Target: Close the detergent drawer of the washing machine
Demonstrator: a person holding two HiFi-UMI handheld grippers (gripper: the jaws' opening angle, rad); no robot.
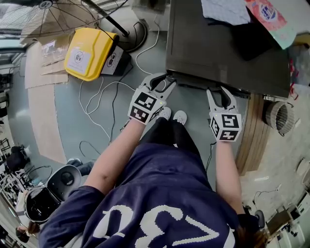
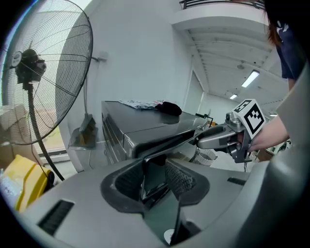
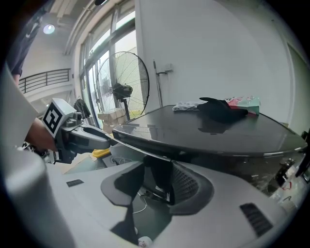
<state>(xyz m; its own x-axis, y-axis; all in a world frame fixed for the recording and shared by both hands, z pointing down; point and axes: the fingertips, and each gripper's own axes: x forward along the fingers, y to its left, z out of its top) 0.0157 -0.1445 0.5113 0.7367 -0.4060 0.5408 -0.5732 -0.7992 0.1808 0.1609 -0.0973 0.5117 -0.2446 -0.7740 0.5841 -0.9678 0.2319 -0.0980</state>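
Observation:
The dark grey washing machine (image 1: 223, 43) stands at the upper right of the head view. Its detergent drawer front (image 1: 193, 85) runs as a long dark strip along the near edge. My left gripper (image 1: 162, 83) is at the strip's left end and my right gripper (image 1: 221, 93) near its right end. In the left gripper view the drawer front (image 2: 169, 141) passes between the jaws of the left gripper (image 2: 155, 177); the slab is narrower than the gap, so the jaws are open. The right gripper (image 3: 162, 181) likewise stands open round the dark drawer edge (image 3: 140, 143).
A yellow container (image 1: 87, 53) and a standing fan's base (image 1: 131, 34) sit on the floor to the left, with white cables (image 1: 101, 106) trailing nearby. Clothes (image 1: 225, 9) lie on the machine top. A ribbed hose (image 1: 278, 116) and wooden boards (image 1: 252, 135) are at the right.

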